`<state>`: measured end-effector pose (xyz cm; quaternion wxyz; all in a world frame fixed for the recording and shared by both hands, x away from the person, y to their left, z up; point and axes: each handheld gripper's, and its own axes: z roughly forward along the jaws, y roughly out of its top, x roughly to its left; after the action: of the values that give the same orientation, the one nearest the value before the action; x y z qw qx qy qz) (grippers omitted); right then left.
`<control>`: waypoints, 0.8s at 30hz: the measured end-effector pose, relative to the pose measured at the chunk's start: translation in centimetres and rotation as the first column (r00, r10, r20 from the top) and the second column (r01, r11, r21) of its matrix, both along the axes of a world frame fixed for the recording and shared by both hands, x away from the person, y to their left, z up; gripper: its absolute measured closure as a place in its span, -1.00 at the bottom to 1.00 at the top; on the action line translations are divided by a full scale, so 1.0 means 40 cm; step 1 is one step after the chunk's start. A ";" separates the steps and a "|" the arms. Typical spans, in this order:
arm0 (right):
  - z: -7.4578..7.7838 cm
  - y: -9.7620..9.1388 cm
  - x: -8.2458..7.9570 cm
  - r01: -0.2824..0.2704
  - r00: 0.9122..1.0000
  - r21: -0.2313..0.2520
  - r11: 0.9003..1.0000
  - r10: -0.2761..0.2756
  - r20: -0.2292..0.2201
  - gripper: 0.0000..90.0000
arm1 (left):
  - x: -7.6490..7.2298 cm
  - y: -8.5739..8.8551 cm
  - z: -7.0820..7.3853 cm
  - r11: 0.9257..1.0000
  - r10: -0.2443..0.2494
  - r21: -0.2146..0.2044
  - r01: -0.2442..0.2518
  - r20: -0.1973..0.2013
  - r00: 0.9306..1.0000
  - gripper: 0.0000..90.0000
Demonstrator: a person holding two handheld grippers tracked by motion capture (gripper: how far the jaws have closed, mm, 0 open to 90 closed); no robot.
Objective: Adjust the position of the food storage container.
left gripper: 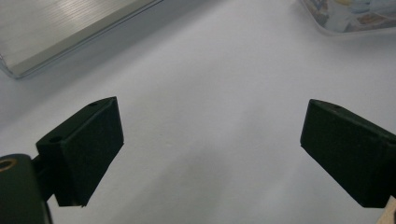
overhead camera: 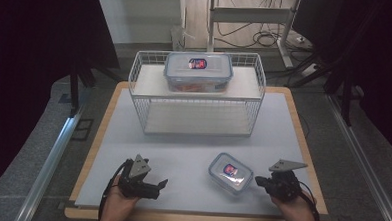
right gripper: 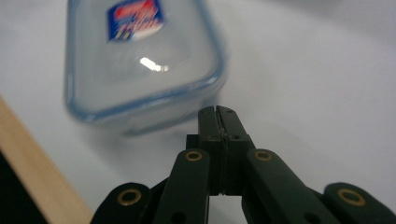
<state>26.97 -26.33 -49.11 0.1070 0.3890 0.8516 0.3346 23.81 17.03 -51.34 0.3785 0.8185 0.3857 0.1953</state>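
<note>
The small box (overhead camera: 230,173), a clear plastic container with a blue-rimmed lid and a red and blue label, lies on the white mat (overhead camera: 192,155) near the front right of the table. In the right gripper view the box (right gripper: 140,60) sits just ahead of the jaw tips, slightly blurred, with a narrow strip of mat between it and them. The right gripper (overhead camera: 257,182) rests just beside the box on its right, held in the right hand (overhead camera: 296,211); its jaws are pressed together with nothing between them, as the right gripper (right gripper: 218,112) shows close up. The left gripper (overhead camera: 162,183) lies well apart from the box, over at the front left, with its jaws spread wide over bare mat. Farther back stands a white wire rack (overhead camera: 197,90), and on its upper shelf sits a large box (overhead camera: 198,70) of the same kind.
</note>
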 end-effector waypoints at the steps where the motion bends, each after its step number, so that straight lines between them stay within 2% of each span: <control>1: -0.005 0.005 -0.009 -0.007 1.000 -0.004 1.000 0.007 -0.013 1.00 | 0.000 0.000 0.000 1.000 0.000 0.000 0.000 0.000 1.000 -0.87; 4: -0.010 0.015 -0.015 -0.022 0.999 -0.013 1.000 0.021 -0.026 1.00 | 0.000 -0.001 0.000 1.000 -0.001 -0.001 0.001 0.001 1.000 -0.87; 6: -0.010 0.021 -0.008 -0.023 0.999 -0.005 1.000 0.023 -0.029 1.00 | 0.000 -0.002 0.000 1.000 -0.002 -0.002 0.002 0.001 1.000 -0.87; 8: -0.011 0.026 0.003 -0.016 0.999 -0.016 1.000 0.015 -0.031 1.00 | -0.001 -0.003 0.001 1.000 -0.003 -0.002 0.003 0.003 1.000 -0.87; 17: -0.016 0.055 0.089 -0.011 0.999 -0.007 1.000 0.011 -0.042 1.00 | 0.000 -0.005 0.000 1.000 -0.006 -0.006 0.006 0.005 1.000 -0.87; 21: -0.029 0.081 0.124 -0.020 0.998 -0.014 1.000 0.019 -0.059 1.00 | 0.001 -0.006 -0.002 1.000 -0.008 -0.002 0.008 0.001 1.000 -0.87; 24: -0.030 0.091 0.147 -0.017 0.999 -0.030 0.999 0.016 -0.048 1.00 | 0.001 -0.004 -0.002 1.000 -0.006 -0.003 0.006 0.002 1.000 -0.87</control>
<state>32.84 -22.70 -50.29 0.0898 0.3881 0.8621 0.3130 23.84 16.87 -51.41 0.3808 0.8187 0.3832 0.1945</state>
